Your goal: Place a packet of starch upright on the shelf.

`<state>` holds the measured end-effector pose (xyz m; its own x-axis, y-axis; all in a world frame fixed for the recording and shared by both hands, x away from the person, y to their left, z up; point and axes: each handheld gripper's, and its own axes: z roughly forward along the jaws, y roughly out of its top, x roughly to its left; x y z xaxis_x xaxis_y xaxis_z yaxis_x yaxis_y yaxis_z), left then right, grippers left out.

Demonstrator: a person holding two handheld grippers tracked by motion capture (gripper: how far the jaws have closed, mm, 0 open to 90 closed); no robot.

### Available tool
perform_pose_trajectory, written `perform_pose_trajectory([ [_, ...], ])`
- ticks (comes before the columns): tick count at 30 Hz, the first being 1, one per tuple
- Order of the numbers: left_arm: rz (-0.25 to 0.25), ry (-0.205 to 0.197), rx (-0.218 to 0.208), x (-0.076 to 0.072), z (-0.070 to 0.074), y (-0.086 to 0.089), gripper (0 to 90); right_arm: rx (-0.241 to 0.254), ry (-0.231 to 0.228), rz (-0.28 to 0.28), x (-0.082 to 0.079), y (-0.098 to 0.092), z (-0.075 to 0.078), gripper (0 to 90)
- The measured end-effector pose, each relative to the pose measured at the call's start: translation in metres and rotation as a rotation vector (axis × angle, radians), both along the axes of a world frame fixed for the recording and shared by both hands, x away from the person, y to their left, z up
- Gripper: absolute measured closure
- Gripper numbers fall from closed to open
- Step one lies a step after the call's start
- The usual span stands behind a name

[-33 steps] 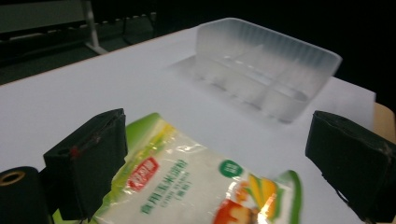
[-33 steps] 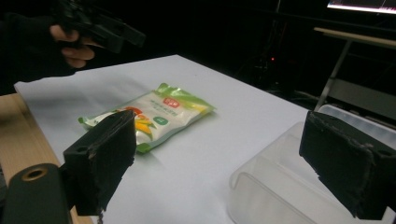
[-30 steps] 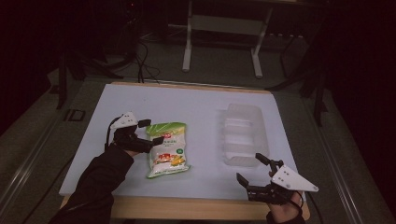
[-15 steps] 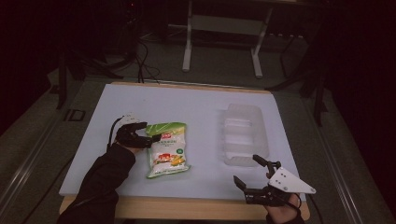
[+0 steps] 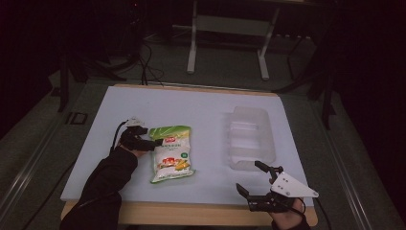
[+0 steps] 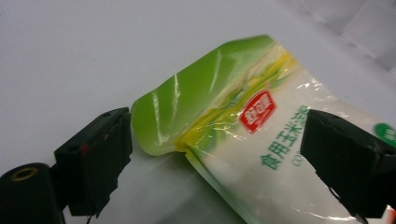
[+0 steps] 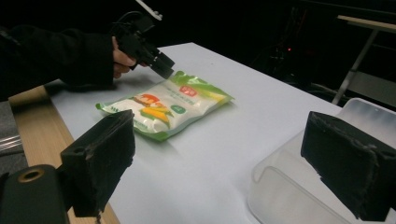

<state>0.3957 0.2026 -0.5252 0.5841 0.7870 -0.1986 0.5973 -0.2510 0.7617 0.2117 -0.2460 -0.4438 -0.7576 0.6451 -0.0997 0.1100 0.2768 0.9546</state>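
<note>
On the left half of the white table [image 5: 201, 110] lies the green-topped snack bag [image 5: 171, 152], flat and not yet lifted. Left gripper [image 5: 152, 143], jaws wide, straddles its far-left corner; gripping seems next. Right gripper [image 5: 250, 178] waits spread wide near the clear tray [image 5: 251, 139]. Beyond, a dark room with trestle legs [image 5: 191, 43].

In the left gripper view, the left gripper [image 6: 219, 154] has its jaws spread wide on either side of the green top corner of a food bag [image 6: 243, 140]. The bag lies on the pale worktop [image 6: 84, 56], its clear lower part showing white contents, a red label and green print. The corner curls up slightly, close to one jaw.
</note>
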Motion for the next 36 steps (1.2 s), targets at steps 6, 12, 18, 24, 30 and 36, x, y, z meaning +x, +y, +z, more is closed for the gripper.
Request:
perform_pose_trajectory([
  [6,0.016,0.008,0.041,0.013,-0.009,0.000,9.4,-0.004,0.005,0.006,0.001,0.000,-0.002,9.9],
  [12,-0.009,0.042,0.044,0.020,-0.015,-0.004,9.5,-0.004,0.015,0.008,0.002,0.000,-0.003,9.9],
  [18,-0.062,0.037,0.054,0.014,-0.013,-0.016,25.5,-0.001,0.020,0.012,0.002,0.000,-0.002,9.9],
  [24,-0.087,0.061,0.146,0.006,-0.006,-0.029,46.4,0.004,0.024,0.013,0.002,0.001,-0.002,9.9],
  [30,-0.109,0.056,0.203,0.001,-0.003,-0.040,72.1,0.009,0.024,0.012,0.001,0.000,0.000,9.9],
  [36,-0.078,0.046,0.168,-0.001,0.003,-0.038,77.2,0.014,0.023,0.005,0.003,-0.004,0.000,13.3],
])
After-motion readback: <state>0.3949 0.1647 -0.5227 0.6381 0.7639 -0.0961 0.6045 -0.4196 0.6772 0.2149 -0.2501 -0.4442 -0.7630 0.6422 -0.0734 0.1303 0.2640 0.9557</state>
